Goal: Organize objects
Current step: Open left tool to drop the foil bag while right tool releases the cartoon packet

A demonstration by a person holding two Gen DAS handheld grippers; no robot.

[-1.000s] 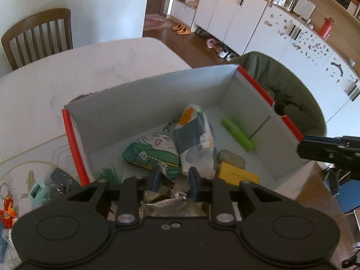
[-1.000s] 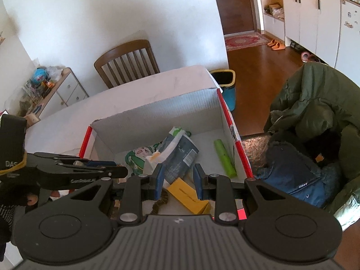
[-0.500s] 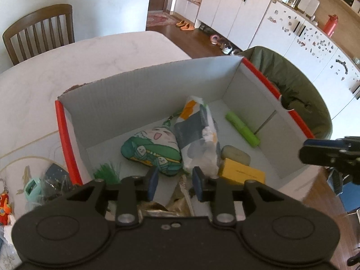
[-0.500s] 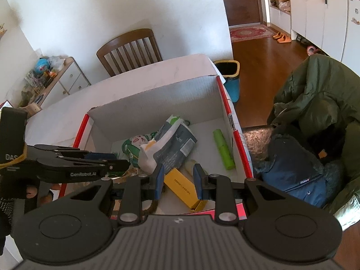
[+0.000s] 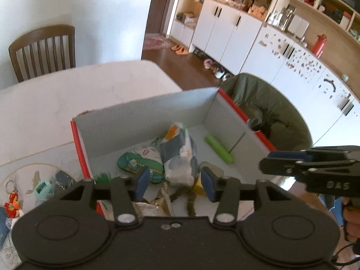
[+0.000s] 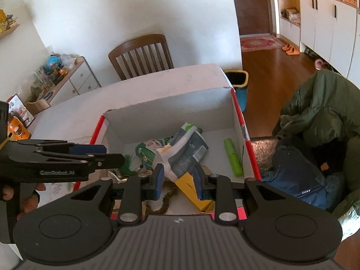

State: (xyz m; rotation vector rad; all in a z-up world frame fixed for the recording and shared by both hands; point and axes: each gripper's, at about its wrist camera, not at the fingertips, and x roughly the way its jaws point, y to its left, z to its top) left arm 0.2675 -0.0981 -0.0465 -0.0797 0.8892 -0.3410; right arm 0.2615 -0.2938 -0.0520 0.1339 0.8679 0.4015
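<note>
Fingers, left gripper: blue pads spread apart, nothing between them, hovering above the near end of the red-edged white cardboard box.
Fingers, right gripper: also parted and empty, poised over the same near end of the box; seen from the side in the left view, the pads there look close together.
Left of the box: small keyring toys and a teal trinket lie on the white surface, outside the box, so probably not yet sorted.
Inside the box, left part: green-and-white cartoon plush pouch, lying flat.
Inside the box, middle: crumpled grey-and-white snack bag, leaning over the pouch; a yellow rectangular carton lies below it.
Inside the box, right part: lime-green cylindrical stick lies along the right wall.
Why so placed: loose things seem gathered into one container.
Judgement: left gripper likely goes next for the toys left of the box.
</note>
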